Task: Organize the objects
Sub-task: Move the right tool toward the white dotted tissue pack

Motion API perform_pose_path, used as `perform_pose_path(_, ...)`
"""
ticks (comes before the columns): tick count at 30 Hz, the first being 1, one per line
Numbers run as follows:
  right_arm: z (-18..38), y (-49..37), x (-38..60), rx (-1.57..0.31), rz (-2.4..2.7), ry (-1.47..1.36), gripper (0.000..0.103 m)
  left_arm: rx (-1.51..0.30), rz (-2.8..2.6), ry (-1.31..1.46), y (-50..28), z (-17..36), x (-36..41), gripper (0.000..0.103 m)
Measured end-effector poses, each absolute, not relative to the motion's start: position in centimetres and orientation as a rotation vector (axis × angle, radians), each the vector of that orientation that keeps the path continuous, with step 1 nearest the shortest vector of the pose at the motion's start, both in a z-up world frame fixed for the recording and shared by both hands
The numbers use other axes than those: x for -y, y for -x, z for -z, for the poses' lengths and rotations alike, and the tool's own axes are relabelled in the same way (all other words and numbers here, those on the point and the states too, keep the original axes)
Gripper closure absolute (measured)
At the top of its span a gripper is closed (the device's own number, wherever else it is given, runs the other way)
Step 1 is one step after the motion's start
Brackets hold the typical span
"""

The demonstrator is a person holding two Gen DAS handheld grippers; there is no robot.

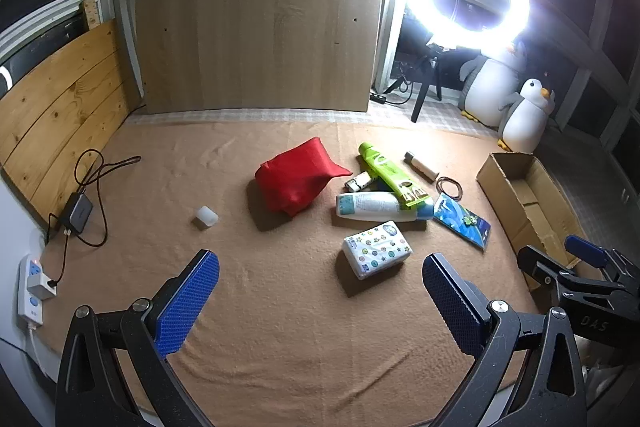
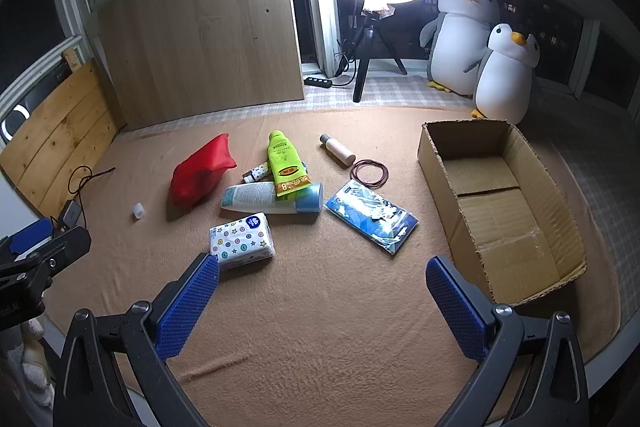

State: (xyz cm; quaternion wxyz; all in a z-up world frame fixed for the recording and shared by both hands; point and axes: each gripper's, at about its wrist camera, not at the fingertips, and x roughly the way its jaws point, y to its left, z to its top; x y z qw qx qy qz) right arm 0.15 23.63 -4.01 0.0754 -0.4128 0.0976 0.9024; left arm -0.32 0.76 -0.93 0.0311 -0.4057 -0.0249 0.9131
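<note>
Tan blanket [image 2: 320, 327] covers the work surface; nothing sorted yet. Both tools hover over bare blanket, tilted down, probably to survey before a first pick. Left gripper [image 1: 320, 301]: jaws wide, nothing between them. Right gripper [image 2: 322, 303]: jaws wide, empty too.

Ahead of the left gripper, nearest: tissue pack [image 1: 376, 249], white with coloured dots and stars. Beyond it a white bottle [image 1: 380, 206] lying flat, a green tube [image 1: 390, 175] resting across it. Red cloth bag [image 1: 298, 179] ahead-left, slumped. Blue packet [image 2: 370, 217] ahead of the right gripper; cardboard box [image 2: 500, 203] to its right, flaps open, empty (likely the destination). Small item under the tube, unclear.
</note>
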Motion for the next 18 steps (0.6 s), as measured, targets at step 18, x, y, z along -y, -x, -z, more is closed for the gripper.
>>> perform_pose_path(18, 4.29, 0.03, -23.68, -0.304, -2.691, 1.246, 0.001, 0.072, -2.806, 1.252, 0.43, 1.14, -1.02, 0.000)
